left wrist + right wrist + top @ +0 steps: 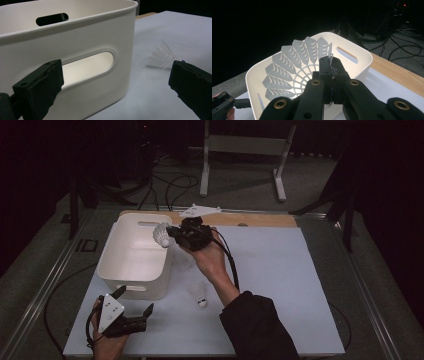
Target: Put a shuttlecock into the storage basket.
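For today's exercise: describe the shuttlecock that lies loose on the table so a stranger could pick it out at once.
Start at the white bin on the left of the pale table. Just right of its near corner, in front of the person's raised forearm, a white shuttlecock lies on its side. Unlike the other shuttlecock, pinched in the right tongs above the bin, nothing holds it.

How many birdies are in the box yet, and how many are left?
None can be seen inside the white bin so far. The right gripper holds one shuttlecock over its rim. Another shuttlecock waits on the table, and the left gripper sits open.
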The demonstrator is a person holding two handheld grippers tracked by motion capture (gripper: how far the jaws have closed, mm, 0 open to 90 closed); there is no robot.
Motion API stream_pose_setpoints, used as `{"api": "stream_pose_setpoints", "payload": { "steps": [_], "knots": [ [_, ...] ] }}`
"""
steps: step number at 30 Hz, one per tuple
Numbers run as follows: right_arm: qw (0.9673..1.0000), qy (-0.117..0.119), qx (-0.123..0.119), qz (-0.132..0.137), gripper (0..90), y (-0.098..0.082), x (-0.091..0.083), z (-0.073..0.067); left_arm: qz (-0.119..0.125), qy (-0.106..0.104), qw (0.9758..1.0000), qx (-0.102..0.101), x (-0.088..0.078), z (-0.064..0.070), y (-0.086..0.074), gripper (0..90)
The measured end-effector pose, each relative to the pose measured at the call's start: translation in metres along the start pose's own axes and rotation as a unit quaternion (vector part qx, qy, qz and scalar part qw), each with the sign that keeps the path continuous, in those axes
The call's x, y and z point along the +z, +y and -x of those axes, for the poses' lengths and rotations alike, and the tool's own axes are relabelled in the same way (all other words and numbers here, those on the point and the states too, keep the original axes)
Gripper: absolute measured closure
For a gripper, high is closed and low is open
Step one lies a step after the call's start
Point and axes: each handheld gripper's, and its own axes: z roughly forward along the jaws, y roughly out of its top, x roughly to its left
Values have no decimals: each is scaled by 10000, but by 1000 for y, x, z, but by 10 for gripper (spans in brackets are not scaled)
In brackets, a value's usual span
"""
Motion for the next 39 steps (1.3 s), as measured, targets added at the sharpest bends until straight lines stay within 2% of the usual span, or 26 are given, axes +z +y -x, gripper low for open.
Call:
{"api": "stream_pose_setpoints", "payload": {
  "steps": [19,20,21,22,25,26,27,31,39],
  "knots": [
    [9998,175,-59,-122,882,-7,20,-13,1,21,10000,-12,0,0,0,3],
    [9996,231,-52,-136,783,-7,21,-14,3,30,10000,-12,-1,0,0,2],
    [9996,245,-79,-147,637,-8,22,-14,5,37,10000,-14,-1,-1,0,2],
    [9995,261,-82,-184,543,-8,23,-13,-1,39,10000,-16,-1,-1,0,3],
    [9993,298,53,-206,437,-9,22,-8,-8,28,10000,-6,-1,0,0,3],
    [9993,298,53,-206,437,-9,22,-8,-8,28,10000,-6,-1,0,0,3],
    [9995,247,110,-170,380,-9,19,-5,-8,28,10000,-12,0,0,0,3],
    [9998,71,54,-197,306,-10,16,0,-8,29,10000,-10,0,0,0,3],
    [9997,5,-40,-259,274,-13,13,5,-10,33,10000,-13,0,0,0,3]
  ]
}}
